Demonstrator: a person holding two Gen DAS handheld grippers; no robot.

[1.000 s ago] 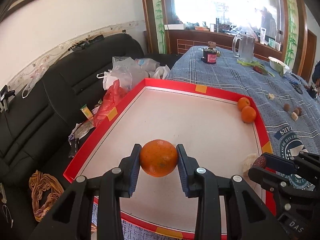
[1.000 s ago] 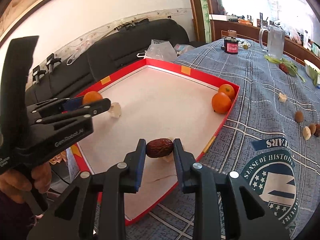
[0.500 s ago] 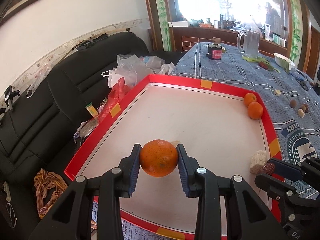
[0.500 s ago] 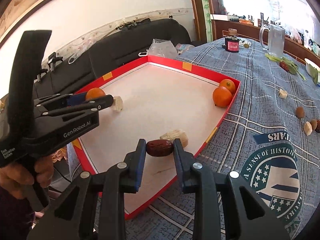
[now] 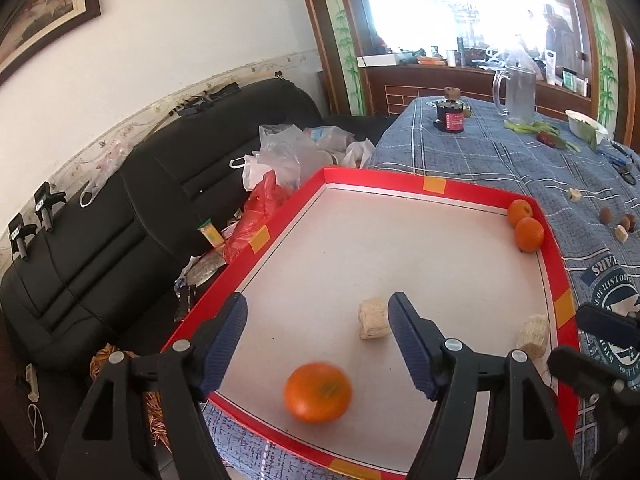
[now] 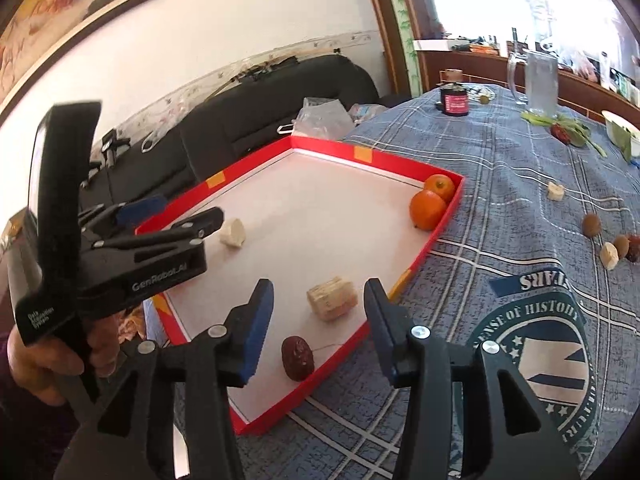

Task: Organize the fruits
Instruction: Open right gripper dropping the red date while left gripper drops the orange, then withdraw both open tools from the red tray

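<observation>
My left gripper (image 5: 316,344) hangs with jaws spread wide, empty; the blurred round orange (image 5: 318,392) lies below on the white floor of the red-rimmed cardboard tray (image 5: 376,184), a pale cut chunk (image 5: 374,317) just beyond; my right gripper (image 6: 318,320) is likewise parted over a dark wrinkled date (image 6: 297,358) by the near rim, a pale block (image 6: 332,298) ahead; two oranges (image 6: 430,202) sit in the far corner; only my right view shows small nuts (image 6: 591,225) scattered on the blue plaid cloth (image 6: 500,200).

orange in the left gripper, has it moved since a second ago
Yes. The orange has dropped out of the open left gripper onto the red tray floor.
</observation>
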